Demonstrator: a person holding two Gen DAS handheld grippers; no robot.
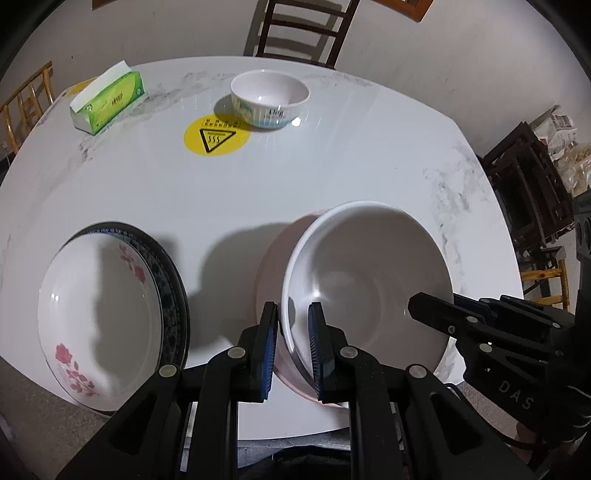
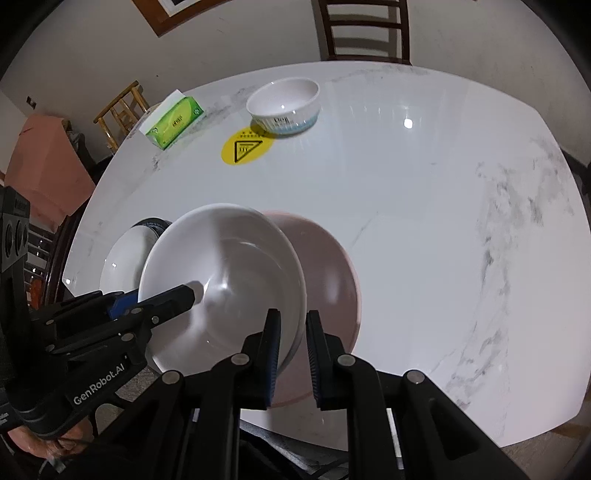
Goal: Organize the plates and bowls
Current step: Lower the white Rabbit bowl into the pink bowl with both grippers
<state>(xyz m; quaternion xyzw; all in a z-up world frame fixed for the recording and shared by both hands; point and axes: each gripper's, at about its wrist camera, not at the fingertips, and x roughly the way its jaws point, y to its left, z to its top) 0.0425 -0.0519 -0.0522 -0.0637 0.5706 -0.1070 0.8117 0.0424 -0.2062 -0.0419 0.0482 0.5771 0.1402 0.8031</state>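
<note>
Left wrist view: the left gripper (image 1: 293,345) is clamped on the rim of a large bowl (image 1: 365,273), one blue ribbed pad outside the wall and one inside. The bowl is smooth and glossy, white within and pale pink outside, round and deep, tilted, and it hangs over the near edge of the table (image 1: 332,162). The right gripper (image 1: 430,314) bites the same rim from the right side, black fingers closed on it. The table is a glossy white marble-look slab with grey veining and rounded corners. At its near left edge lies a shallow white dish (image 1: 99,325) with pink rose prints, resting on a dark plate (image 1: 173,291) with a speckled blue rim. Toward the far edge stands a small bowl (image 1: 269,98), white, ribbed outside, with blue print. Just in front of it is a round yellow sticker (image 1: 216,136) with a black triangle. A green tissue box (image 1: 109,101) sits at the far left corner. A dark wooden chair (image 1: 303,29) stands behind the table.

Right wrist view: the right gripper (image 2: 291,354) is closed on the large bowl's (image 2: 225,269) right rim, pads either side of the wall. The left gripper (image 2: 192,291) grips the opposite rim. The rose dish (image 2: 123,258) peeks out behind the bowl near the left edge. The small bowl (image 2: 284,103), sticker (image 2: 247,147) and tissue box (image 2: 175,122) lie toward the far left of the table (image 2: 424,221).
</note>
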